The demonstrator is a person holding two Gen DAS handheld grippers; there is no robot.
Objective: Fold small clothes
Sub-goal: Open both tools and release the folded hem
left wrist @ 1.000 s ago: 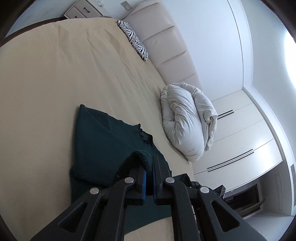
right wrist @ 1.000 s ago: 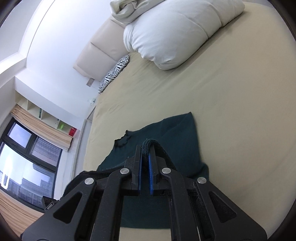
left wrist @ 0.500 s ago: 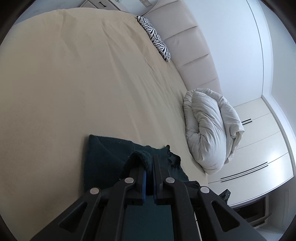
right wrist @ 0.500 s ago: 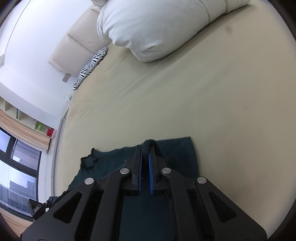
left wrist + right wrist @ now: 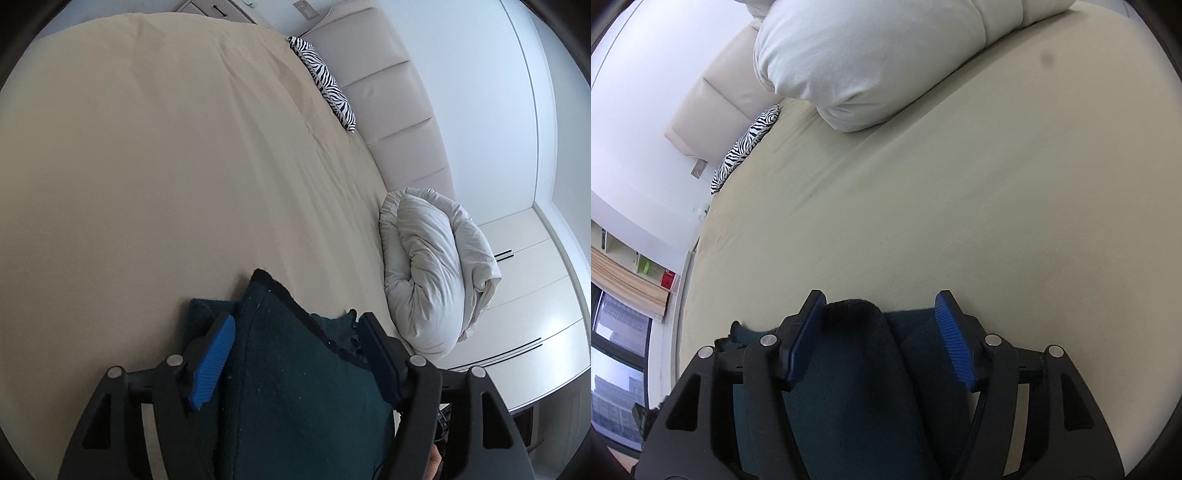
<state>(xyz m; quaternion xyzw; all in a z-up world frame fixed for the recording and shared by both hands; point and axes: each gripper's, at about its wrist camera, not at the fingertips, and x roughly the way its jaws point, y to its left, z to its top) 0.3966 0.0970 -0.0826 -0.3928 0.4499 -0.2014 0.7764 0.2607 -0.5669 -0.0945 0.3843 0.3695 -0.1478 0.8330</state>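
Note:
A dark green knitted garment lies folded over on the beige bed sheet. In the left wrist view a raised corner of it stands between the fingers of my left gripper, whose jaws are opening, and the blue pads stand apart from the cloth. In the right wrist view a rounded fold of the same garment sits between the fingers of my right gripper. Its jaws are opening too, with the right pad well off the cloth and the left pad close beside the fold.
A rolled white duvet lies at the bed's right side beyond the garment, also large at the top as the duvet. A zebra pillow leans on the padded headboard. Wardrobe doors stand behind; a window is at the left.
Both grippers carried the pinched garment edge forward and down over the rest of the cloth, then their jaws spread apart and let the fold go.

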